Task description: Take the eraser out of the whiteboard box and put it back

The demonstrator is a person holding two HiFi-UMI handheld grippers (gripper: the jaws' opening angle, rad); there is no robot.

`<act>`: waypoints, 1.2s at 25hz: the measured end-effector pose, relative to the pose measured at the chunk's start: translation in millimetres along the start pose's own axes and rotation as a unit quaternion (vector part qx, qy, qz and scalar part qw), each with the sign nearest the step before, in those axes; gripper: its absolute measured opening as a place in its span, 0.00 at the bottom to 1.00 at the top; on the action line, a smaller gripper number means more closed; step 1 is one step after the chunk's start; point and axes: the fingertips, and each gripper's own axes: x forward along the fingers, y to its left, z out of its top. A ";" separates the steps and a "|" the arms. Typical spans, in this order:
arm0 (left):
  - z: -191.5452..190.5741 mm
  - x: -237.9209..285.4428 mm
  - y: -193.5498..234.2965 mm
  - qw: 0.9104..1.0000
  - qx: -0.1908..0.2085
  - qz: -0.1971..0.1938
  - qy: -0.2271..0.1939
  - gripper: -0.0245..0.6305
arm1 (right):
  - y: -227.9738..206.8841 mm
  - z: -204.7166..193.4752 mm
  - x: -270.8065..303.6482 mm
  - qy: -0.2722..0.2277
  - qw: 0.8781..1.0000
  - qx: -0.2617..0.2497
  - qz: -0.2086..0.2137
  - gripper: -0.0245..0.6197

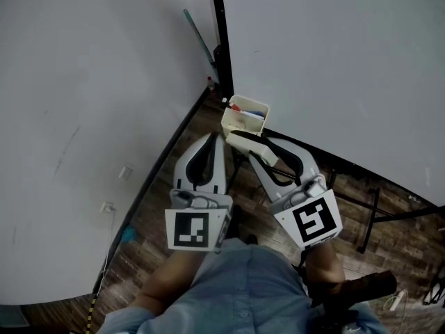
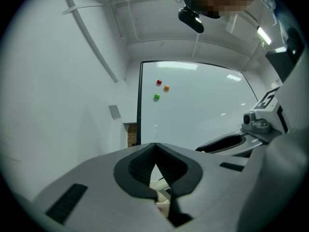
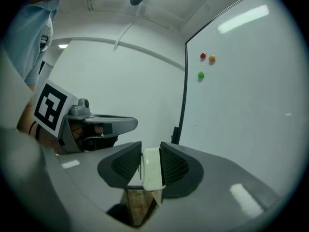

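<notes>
The cream whiteboard box (image 1: 245,117) hangs at the whiteboard's lower corner, with red and blue pens inside. My right gripper (image 1: 254,149) is shut on the white eraser (image 1: 240,139), holding it just below and in front of the box. In the right gripper view the eraser (image 3: 151,168) stands edge-on, squeezed between both pads of the right gripper (image 3: 151,162). My left gripper (image 1: 215,140) sits beside it on the left, shut and holding nothing. Its tips (image 2: 155,149) meet in the left gripper view, where a bit of the box (image 2: 161,193) shows below them.
The whiteboard (image 1: 348,61) fills the right, with red, orange and green magnets (image 2: 159,82) higher up. A white wall (image 1: 83,103) lies at the left. Black stand legs (image 1: 372,214) cross the wooden floor (image 1: 149,221). A wall socket (image 1: 108,207) sits low.
</notes>
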 end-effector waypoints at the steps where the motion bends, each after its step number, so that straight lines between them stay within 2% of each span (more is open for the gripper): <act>1: -0.8 -0.5 -0.1 1.000 0.000 0.001 0.002 0.04 | 0.3 -0.1 -0.1 -0.001 1.000 0.001 0.000 0.23; 12: 1.4 -5.2 -5.4 1.000 0.013 -0.004 -0.002 0.04 | 1.6 0.5 -1.6 -0.005 1.000 0.001 0.001 0.23; 18: 5.2 -5.9 -4.0 1.000 0.001 -0.006 -0.014 0.04 | 1.9 1.5 -0.7 -0.006 1.000 -0.002 0.002 0.23; 30: 4.8 -4.2 0.6 1.000 0.002 -0.003 -0.009 0.04 | 1.4 1.3 3.8 -0.003 1.000 0.000 0.002 0.22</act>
